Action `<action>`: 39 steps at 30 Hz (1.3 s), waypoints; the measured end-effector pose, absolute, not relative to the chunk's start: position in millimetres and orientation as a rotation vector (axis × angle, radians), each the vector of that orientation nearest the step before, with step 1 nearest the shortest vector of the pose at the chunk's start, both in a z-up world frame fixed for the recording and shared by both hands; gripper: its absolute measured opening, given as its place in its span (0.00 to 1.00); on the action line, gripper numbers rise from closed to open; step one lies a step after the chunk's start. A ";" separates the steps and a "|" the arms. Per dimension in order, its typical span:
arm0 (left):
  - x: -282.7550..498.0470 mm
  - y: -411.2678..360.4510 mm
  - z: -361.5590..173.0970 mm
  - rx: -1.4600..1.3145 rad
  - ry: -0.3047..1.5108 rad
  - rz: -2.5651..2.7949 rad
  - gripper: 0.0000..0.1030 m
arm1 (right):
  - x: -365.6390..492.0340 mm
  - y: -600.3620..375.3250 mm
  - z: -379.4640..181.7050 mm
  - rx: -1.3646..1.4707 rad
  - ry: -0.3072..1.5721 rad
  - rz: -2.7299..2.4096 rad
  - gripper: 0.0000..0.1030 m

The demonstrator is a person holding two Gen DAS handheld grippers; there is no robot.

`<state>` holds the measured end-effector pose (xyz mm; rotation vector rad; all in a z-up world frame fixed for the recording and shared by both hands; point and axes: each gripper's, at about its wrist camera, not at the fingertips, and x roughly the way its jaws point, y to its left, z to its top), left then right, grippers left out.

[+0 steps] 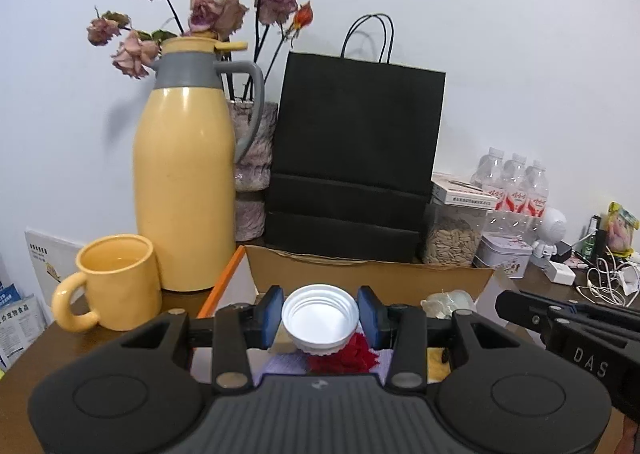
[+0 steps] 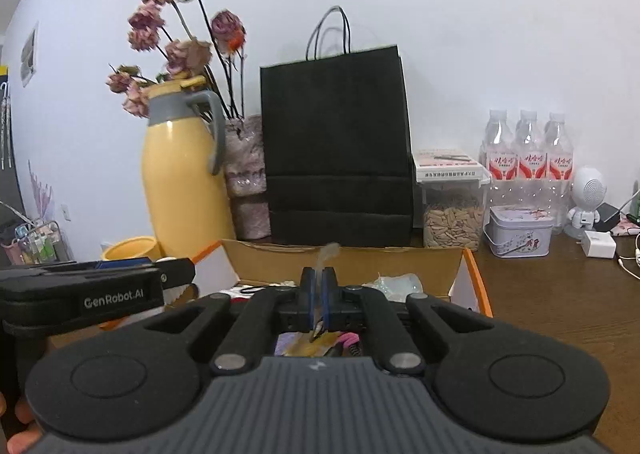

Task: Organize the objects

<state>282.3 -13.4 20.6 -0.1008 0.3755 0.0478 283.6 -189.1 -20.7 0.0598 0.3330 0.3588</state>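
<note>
My left gripper is shut on a white ribbed cap, whose hollow side faces the camera. It hovers over an open cardboard box with orange-edged flaps. Below the cap, inside the box, lie a red tuft and pale purple knitwear. My right gripper is shut on a thin pale strip that sticks up blurred above the blue pads; what it is I cannot tell. It also hangs over the box. Each gripper shows at the edge of the other's view.
Behind the box stand a yellow thermos jug, a yellow mug, a vase of dried roses and a black paper bag. To the right are a seed jar, water bottles, a tin and chargers with cables.
</note>
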 end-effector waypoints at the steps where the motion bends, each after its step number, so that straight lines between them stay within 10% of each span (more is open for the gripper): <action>1: 287.1 -14.0 19.5 -0.097 0.377 0.049 0.38 | 288.7 -190.5 -22.3 0.066 0.337 0.356 0.04; 12: 321.0 -15.6 10.7 -0.019 0.379 0.052 0.38 | 324.4 -193.4 -37.9 0.038 0.396 0.335 0.12; 16: 322.3 -9.8 9.4 -0.020 0.380 0.062 0.64 | 323.9 -191.5 -41.8 -0.004 0.413 0.308 0.79; 18: 320.7 -7.0 10.0 -0.021 0.364 0.080 1.00 | 321.7 -189.6 -42.4 -0.033 0.406 0.297 0.91; 19: 319.0 -6.3 10.0 -0.020 0.351 0.083 1.00 | 320.6 -189.2 -42.4 -0.039 0.401 0.288 1.00; 39: 264.1 4.0 17.2 -0.032 0.438 0.092 1.00 | 272.5 -204.6 -25.3 -0.003 0.406 0.233 1.00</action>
